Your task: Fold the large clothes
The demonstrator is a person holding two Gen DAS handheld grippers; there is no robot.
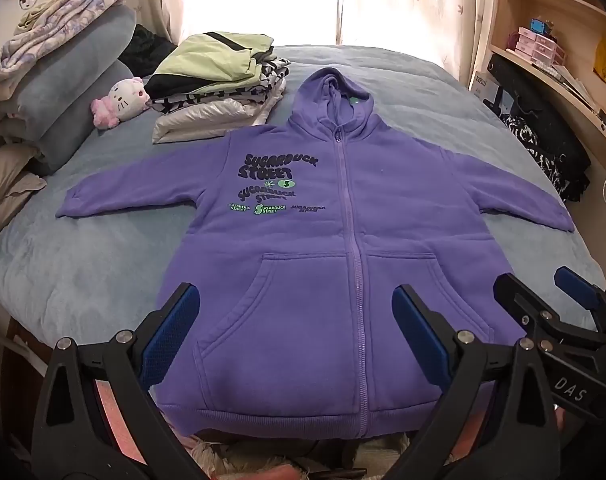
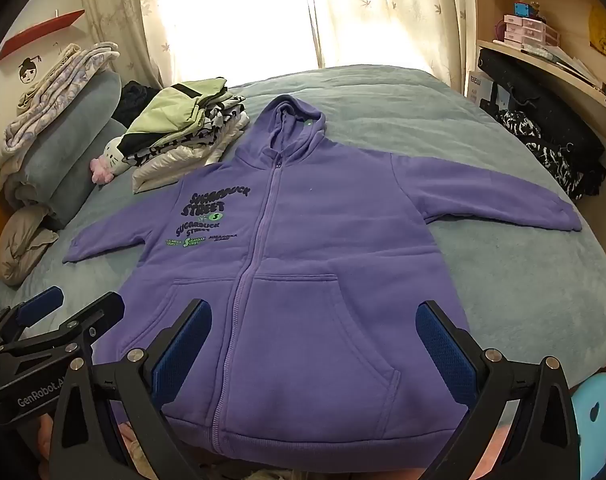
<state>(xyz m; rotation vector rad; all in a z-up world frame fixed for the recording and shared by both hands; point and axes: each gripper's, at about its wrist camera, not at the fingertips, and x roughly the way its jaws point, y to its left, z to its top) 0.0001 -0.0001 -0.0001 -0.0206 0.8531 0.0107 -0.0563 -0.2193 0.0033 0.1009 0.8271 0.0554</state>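
Observation:
A purple zip hoodie (image 1: 335, 216) lies flat and front-up on the bed, hood away from me, both sleeves spread out, hem at the near edge. Dark and green lettering marks its left chest. My left gripper (image 1: 297, 300) hovers open over the hem and left pocket, nothing between its blue pads. My right gripper (image 2: 315, 316) hangs open above the right pocket of the same hoodie (image 2: 303, 240), also holding nothing. Each gripper shows in the other's view: the right gripper (image 1: 543, 288) at the right edge, the left gripper (image 2: 83, 300) at the left edge.
A stack of folded clothes (image 1: 219, 80) with a green top sits beyond the left sleeve, beside a pink-and-white plush toy (image 1: 123, 98). Rolled blankets and pillows (image 1: 59, 92) line the left side. Shelves and dark garments (image 1: 543, 148) stand at the right. A blue stool (image 2: 599, 412) sits near right.

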